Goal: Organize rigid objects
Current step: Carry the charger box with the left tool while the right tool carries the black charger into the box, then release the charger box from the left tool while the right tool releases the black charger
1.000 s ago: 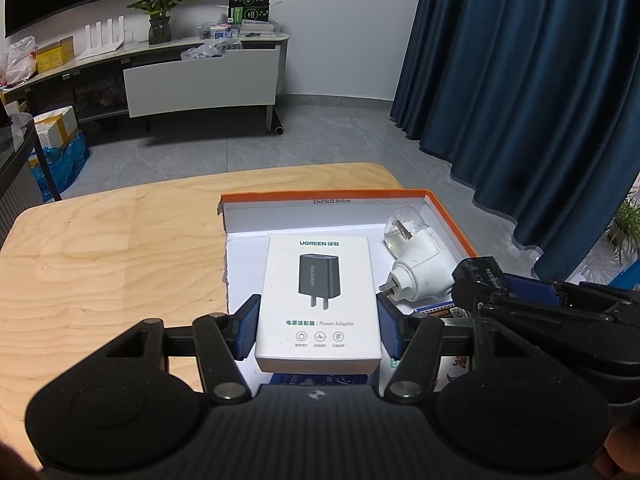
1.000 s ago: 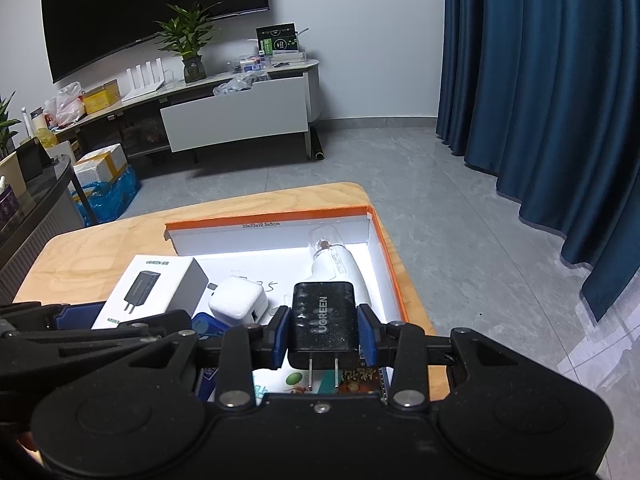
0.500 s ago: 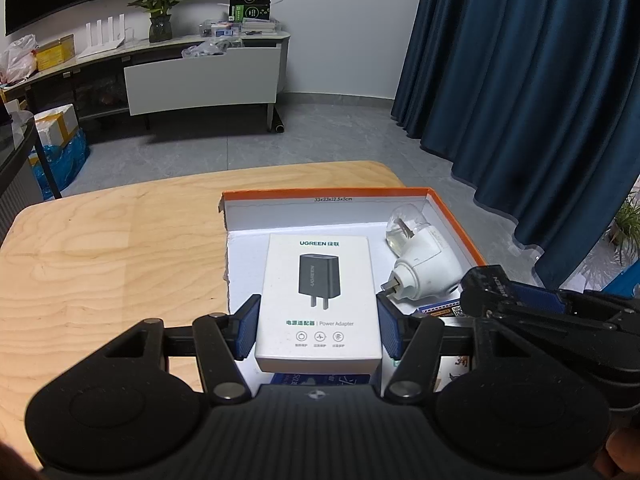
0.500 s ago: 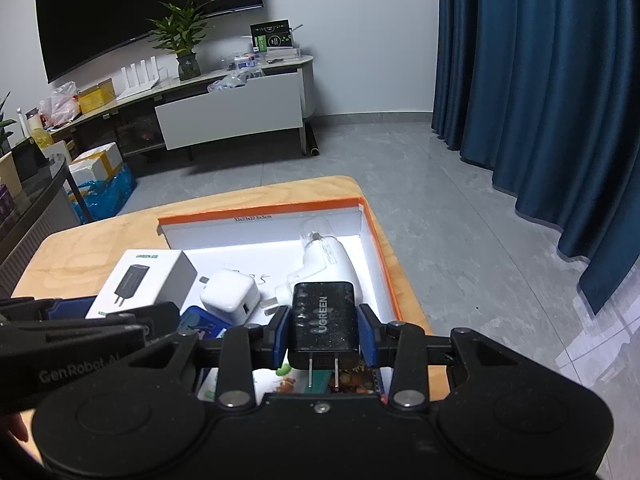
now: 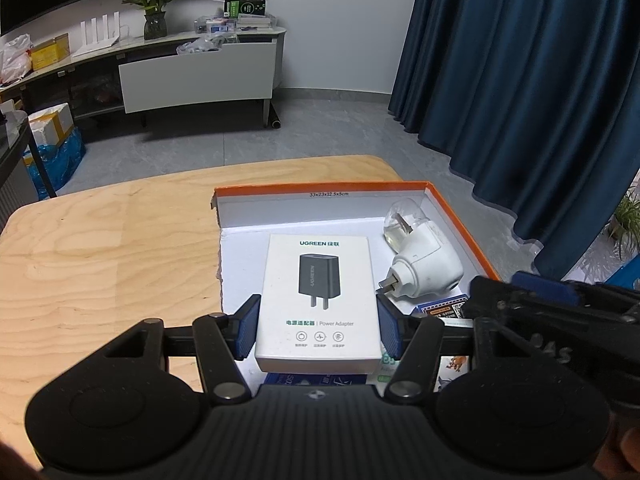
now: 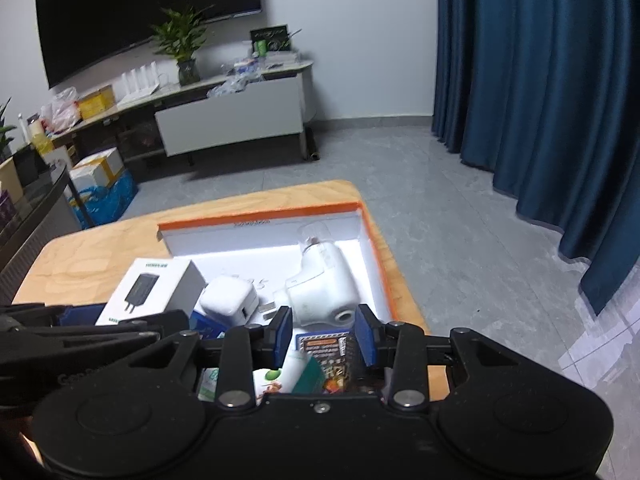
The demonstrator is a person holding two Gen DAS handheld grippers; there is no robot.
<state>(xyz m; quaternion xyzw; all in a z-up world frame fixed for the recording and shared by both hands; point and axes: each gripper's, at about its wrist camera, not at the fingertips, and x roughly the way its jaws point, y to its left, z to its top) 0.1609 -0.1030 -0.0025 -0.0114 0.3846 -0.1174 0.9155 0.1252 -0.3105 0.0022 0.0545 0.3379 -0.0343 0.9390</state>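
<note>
adapter box (image 5: 318,300) clamped in left gripper (image 5: 318,330), over tray (image 5: 320,194)

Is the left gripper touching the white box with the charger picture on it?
Touching. In the left wrist view, both blue pads of the left gripper press flat against the sides of the white charger box, no gap on either side.

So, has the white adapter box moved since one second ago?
No. The white adapter box keeps its place below the orange tray rim, in the left gripper.
</note>
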